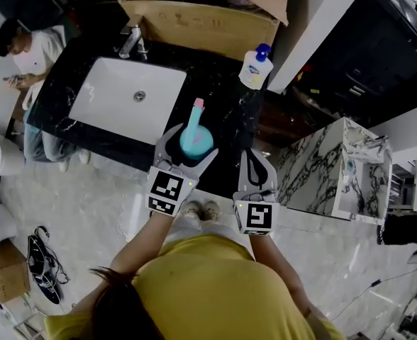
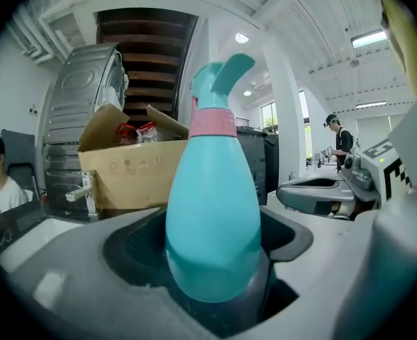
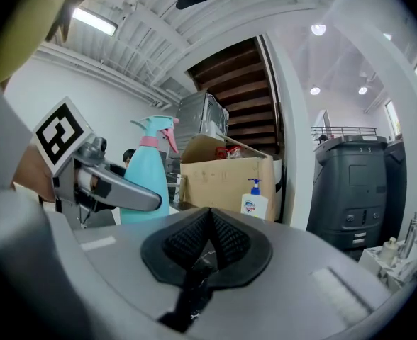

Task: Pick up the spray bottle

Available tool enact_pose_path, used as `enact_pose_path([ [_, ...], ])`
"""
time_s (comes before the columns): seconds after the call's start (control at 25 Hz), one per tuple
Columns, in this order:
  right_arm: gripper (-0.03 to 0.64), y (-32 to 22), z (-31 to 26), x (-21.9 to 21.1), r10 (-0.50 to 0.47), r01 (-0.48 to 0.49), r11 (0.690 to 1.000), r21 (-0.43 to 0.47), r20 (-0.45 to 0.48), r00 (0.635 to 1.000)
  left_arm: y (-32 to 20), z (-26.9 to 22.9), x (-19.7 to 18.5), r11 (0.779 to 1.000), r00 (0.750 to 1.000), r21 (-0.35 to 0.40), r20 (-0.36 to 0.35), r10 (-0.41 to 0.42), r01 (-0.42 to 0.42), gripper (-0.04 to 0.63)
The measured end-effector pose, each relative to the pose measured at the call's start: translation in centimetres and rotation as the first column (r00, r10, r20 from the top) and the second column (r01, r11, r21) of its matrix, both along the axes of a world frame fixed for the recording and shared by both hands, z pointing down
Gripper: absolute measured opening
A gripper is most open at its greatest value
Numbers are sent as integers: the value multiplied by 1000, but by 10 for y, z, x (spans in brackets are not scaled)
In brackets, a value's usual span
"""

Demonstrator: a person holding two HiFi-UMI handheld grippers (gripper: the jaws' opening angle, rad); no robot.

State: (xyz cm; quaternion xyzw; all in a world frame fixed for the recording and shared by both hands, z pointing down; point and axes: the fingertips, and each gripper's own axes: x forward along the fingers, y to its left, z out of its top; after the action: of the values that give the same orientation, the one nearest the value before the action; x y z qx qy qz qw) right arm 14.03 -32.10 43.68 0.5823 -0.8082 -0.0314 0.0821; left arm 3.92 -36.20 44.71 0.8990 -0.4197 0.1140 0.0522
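Spray bottle [image 1: 194, 134], teal with a pink collar, stands upright between the spread jaws of the left hand-held gripper [image 1: 191, 146], which flank its round body near the front edge of the dark marble surface [image 1: 226, 98]. Just beside it, the right hand-held gripper [image 1: 254, 156] has its jaws together on nothing. Farther back are a white sink [image 1: 116, 101], a soap pump bottle [image 1: 255, 68] and a cardboard box [image 1: 194, 23].

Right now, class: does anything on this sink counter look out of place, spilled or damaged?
An open cardboard box sits on the counter behind the sink, flaps up, which is an odd spot for it. Nothing looks spilled or broken.
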Motion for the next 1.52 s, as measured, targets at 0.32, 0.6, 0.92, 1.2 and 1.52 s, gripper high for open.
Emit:
enact_pose_path([
  [0.32, -2, 10, -8, 10, 24, -23, 1000, 9, -7, 1000, 15, -32, -23, 995, 996, 54, -14, -84, 84, 394],
  [0.6, -3, 16, -23, 15, 63, -62, 998, 22, -18, 998, 23, -41, -34, 989, 993, 84, -13, -120, 121, 394],
  [0.92, -3, 17, -27, 15, 74, -73, 996, 41, -21, 997, 25, -41, -32, 991, 994, 83, -19, -106, 107, 396],
  [1.2, -3, 20, -25, 10, 76, -75, 997, 34, -9, 997, 28, -39, -29, 993, 996, 78, -24, -88, 89, 396],
  [1.52, -3, 21, -21, 9, 79, -78, 996, 29, -13, 997, 29, -37, -31, 994, 996, 72, -20, -83, 85, 396],
])
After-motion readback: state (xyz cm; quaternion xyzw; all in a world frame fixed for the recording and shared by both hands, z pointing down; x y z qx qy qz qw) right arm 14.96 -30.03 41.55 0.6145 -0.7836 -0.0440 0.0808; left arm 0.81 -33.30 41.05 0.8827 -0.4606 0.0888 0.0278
